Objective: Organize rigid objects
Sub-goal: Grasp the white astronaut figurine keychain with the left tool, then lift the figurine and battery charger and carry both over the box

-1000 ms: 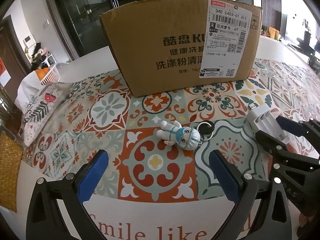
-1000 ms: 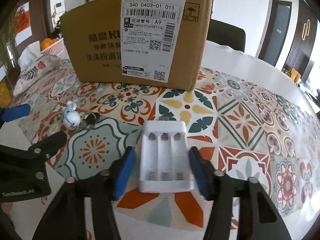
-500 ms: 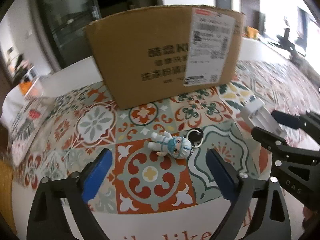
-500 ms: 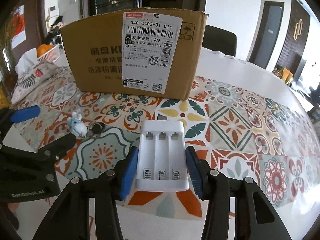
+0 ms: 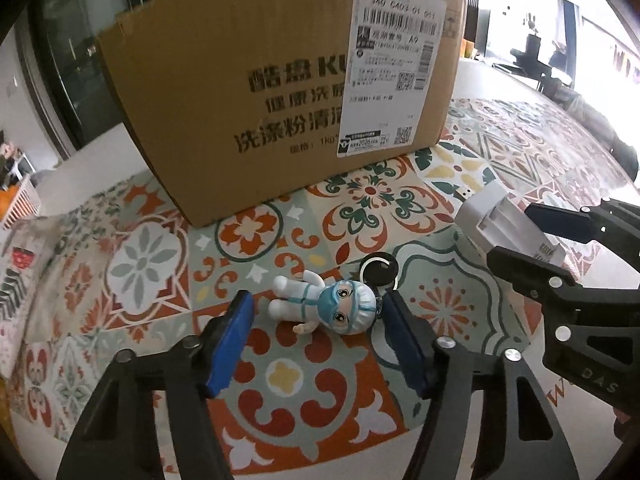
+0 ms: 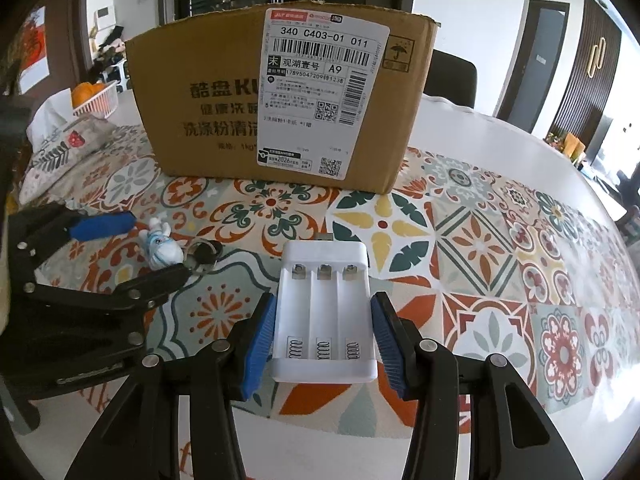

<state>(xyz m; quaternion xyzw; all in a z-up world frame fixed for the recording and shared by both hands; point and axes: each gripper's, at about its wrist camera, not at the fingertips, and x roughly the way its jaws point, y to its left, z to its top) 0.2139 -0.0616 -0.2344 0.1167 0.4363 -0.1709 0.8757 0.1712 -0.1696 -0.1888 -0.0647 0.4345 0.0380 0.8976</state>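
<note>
Left tongs [image 5: 316, 340] closing around glossy figurine [image 5: 324, 308]; right tongs [image 6: 324, 344] clamp ribbed plastic charger [image 6: 324, 312].

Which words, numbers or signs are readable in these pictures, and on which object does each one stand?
"340 C403-01 011": white shipping label on the cardboard box.
"观湖壹号 A9": same label.
"酷盘 KU", cut off by the label: printed on the box.
Umbrella keep-dry sign: box, upper right corner.
"DAS": right tongs, seen from the left wrist view.
Small print and QR codes on the label: too small to read.
Lettering on the mat edge: cut off, unreadable.
</note>
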